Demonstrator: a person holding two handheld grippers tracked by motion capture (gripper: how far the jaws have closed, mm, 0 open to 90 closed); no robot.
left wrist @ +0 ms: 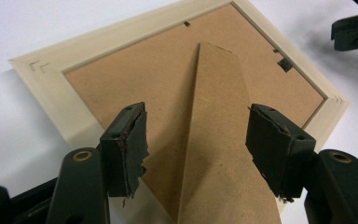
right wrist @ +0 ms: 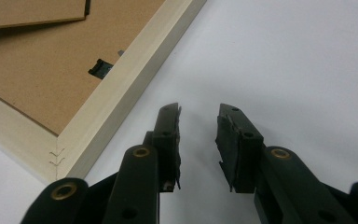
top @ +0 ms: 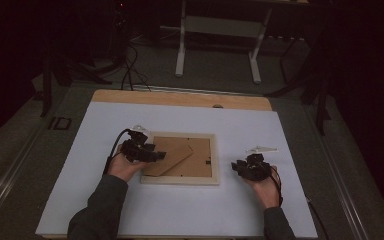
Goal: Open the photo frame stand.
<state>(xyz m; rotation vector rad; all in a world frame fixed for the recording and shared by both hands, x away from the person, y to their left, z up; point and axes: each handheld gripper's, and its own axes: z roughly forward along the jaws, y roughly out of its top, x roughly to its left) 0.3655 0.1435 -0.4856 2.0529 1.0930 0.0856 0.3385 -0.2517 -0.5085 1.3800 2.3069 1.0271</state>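
Nearest, 2 forearms in dark sleeves are seen entering from the bottom of the high view.

Left gripper (top: pixel 152 154): held over the left edge of the picture frame (top: pixel 180 178). Its jaws are seen parted wide in the left gripper view, with the cardboard stand (left wrist: pixel 219 154) lying between them; neither pad (left wrist: pixel 129 144) is pressed on it.

Right gripper (top: pixel 241 167): held over bare sheet just beside the frame's right edge. Its jaws are parted by a modest gap, and nothing is held.

Picture frame: laid face down near the middle of the white sheet (top: pixel 240 125), pale wooden rim up, brown backing board (left wrist: pixel 135 84) exposed. 1 small black clip (right wrist: pixel 100 68) is seen at the rim.

Handling, as judged: the frame is taken to be light and stiff, its wood offering fair grip. Any glazing beneath would be fragile. The stand is thin card, easily creased, best taken at its free edge. The rim is the safer hold for lifting.

Farthest: the wooden table edge (top: pixel 180 97) and a white table leg (top: pixel 180 50).
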